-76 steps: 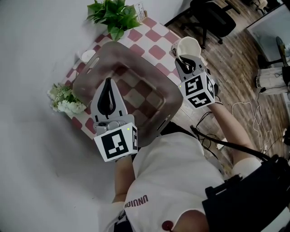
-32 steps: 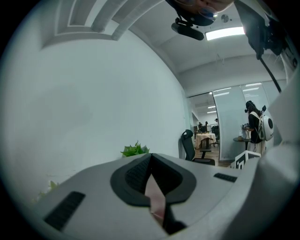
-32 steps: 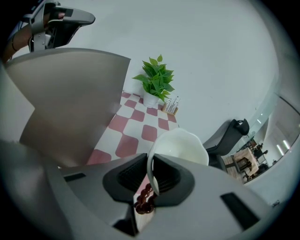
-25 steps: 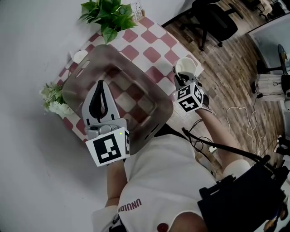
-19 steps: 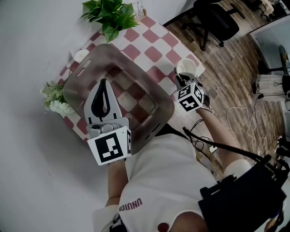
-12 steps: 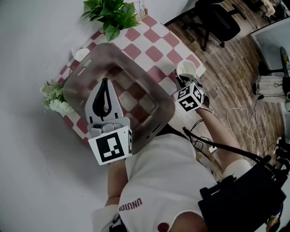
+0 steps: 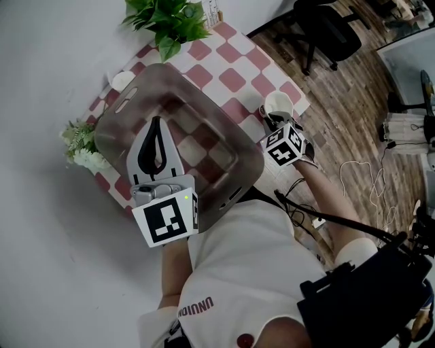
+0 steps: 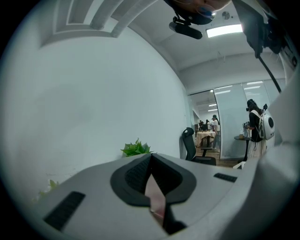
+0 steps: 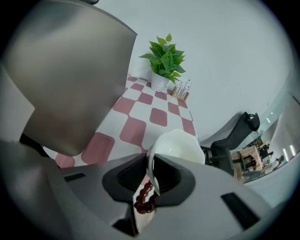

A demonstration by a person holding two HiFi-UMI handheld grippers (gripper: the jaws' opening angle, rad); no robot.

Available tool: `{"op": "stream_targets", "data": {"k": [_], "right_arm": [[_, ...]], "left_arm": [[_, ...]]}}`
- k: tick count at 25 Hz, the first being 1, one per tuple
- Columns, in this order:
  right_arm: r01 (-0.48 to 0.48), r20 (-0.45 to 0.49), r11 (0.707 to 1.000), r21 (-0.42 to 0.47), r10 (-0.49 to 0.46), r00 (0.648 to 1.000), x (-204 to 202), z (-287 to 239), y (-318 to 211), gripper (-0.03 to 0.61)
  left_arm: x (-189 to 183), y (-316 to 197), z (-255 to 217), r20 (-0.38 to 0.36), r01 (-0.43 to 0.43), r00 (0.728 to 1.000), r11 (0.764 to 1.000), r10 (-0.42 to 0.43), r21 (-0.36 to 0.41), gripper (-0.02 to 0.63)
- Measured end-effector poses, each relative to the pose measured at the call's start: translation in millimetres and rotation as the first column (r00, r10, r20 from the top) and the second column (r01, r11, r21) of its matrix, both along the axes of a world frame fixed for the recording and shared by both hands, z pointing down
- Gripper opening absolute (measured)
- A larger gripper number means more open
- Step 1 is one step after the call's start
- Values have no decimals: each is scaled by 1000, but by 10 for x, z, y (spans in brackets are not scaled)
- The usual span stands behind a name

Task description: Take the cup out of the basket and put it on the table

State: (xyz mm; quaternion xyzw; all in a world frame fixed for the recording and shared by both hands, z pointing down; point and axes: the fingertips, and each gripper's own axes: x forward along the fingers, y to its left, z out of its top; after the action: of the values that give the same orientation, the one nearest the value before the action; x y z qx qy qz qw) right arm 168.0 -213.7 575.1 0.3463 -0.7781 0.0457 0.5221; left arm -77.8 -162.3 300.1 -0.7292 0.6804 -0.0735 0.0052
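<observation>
A white cup stands low over the near right corner of the pink-and-white checked table. Whether it touches the cloth I cannot tell. My right gripper points steeply down at it. In the right gripper view the cup has its near rim pinched between the jaws of my right gripper, which have just been opening slightly. The grey basket sits left of the cup, with nothing in the part I can see. My left gripper hovers level over it, shut and empty, as does my left gripper in its own view.
A potted green plant stands at the table's far corner, with a small card stand beside it. White flowers lie left of the basket. An office chair stands on the wooden floor beyond the table's right edge.
The right gripper has sunk with the cup toward the table's near right corner. The left gripper has stayed over the basket.
</observation>
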Motion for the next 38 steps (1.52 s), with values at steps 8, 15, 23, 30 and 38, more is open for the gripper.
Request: {"op": "stream_targets", "data": {"k": [8, 15, 23, 30, 38], "right_arm": [[11, -8, 1000, -11, -12, 1000, -25, 38, 6, 60], [19, -15, 1000, -14, -19, 1000, -41, 55, 0, 61], [41, -31, 999, -7, -41, 999, -69, 78, 2, 63], [69, -40, 998, 0, -69, 997, -100, 87, 7, 63], [86, 1, 995, 53, -86, 996, -115, 5, 14, 64]], "left_arm": [[-34, -14, 1, -5, 7, 1000, 1000, -7, 0, 11], [-55, -30, 18, -7, 7, 1000, 1000, -7, -4, 11], [-61, -37, 30, -9, 1, 1000, 1000, -1, -8, 11], [-62, -33, 19, -7, 4, 1000, 1000, -4, -8, 11], [-54, -54, 19, -7, -1, 1000, 1000, 1, -7, 11]]}}
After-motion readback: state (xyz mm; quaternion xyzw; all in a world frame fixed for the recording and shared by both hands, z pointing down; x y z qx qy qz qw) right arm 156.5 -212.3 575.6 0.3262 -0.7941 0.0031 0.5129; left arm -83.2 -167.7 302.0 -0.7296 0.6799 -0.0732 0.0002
